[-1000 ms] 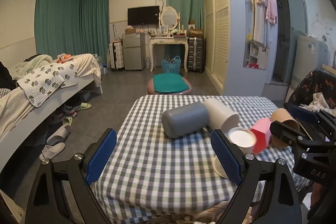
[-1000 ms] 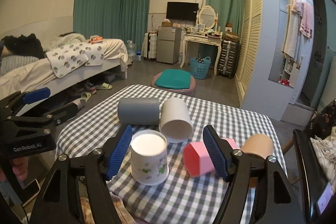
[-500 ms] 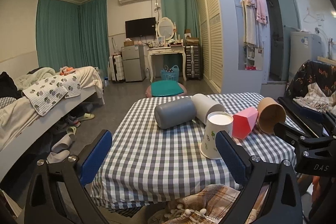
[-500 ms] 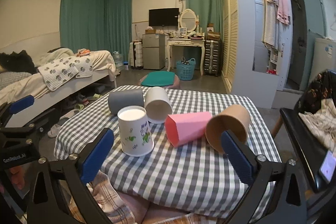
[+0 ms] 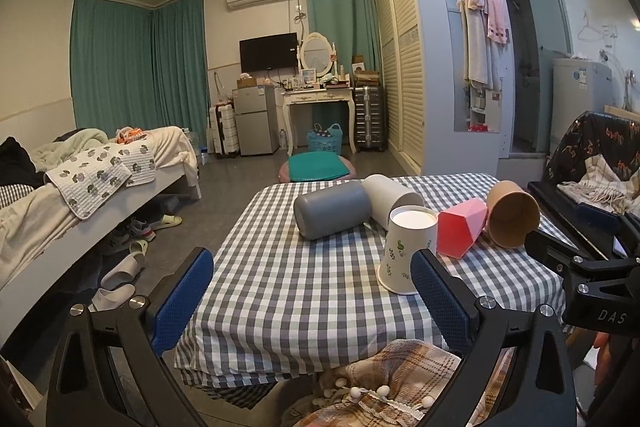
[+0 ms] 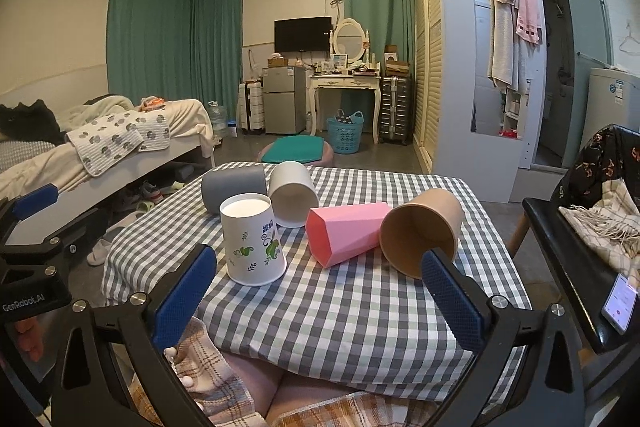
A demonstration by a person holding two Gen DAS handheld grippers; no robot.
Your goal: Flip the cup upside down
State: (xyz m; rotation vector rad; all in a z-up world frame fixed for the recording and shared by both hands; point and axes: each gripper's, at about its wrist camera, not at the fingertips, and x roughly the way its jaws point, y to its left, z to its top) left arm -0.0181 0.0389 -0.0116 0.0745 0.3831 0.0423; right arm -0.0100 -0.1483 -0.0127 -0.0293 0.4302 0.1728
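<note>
Paper cup (image 6: 253, 239) with leaf print stands upside down on the checked table (image 6: 360, 307) — beside the pink cup (image 6: 344, 231). Left gripper (image 5: 312, 291) and right gripper (image 6: 320, 291) both gape wide, holding nothing.

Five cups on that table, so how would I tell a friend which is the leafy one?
Find the checked table. Of the five cups, the paper cup stands nearest its front edge. It alone stands upside down, white with green and blue leaf prints; the others lie on their sides.
</note>
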